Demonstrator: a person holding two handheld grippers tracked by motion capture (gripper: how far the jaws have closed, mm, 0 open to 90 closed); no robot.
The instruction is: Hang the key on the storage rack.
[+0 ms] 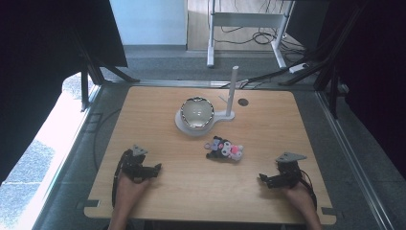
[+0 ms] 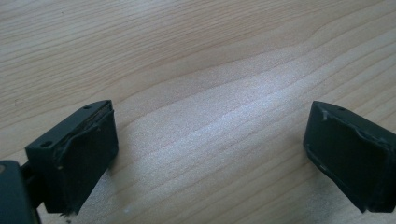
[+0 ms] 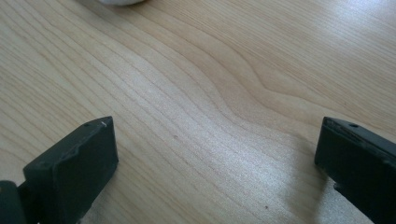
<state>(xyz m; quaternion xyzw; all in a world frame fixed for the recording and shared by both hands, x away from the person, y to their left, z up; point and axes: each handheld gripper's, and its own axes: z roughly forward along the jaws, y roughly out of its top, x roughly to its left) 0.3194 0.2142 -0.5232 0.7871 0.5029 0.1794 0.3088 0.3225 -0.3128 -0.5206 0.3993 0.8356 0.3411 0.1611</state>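
Note:
A small plush toy (image 1: 224, 149), black with pink and white parts, lies near the middle of the wooden table (image 1: 268, 124). Behind it stands a round mirror-like bowl (image 1: 197, 111) on a white base with an upright post (image 1: 233, 88). My left gripper (image 1: 155, 168) rests at the front left of the table, held by a hand, open with nothing between its jaws. In the left gripper view its black fingers (image 2: 74, 154) stand wide apart over bare wood. My right gripper (image 1: 262, 179) rests at the front right, also open and empty; its fingers (image 3: 74, 163) are spread over bare wood.
A small dark round hole (image 1: 243, 101) sits near the table's far edge. Black frame posts and curtains flank the table. Cables and a white desk frame (image 1: 249, 28) lie on the floor beyond. A white object's edge (image 3: 122, 2) shows at the top of the right gripper view.

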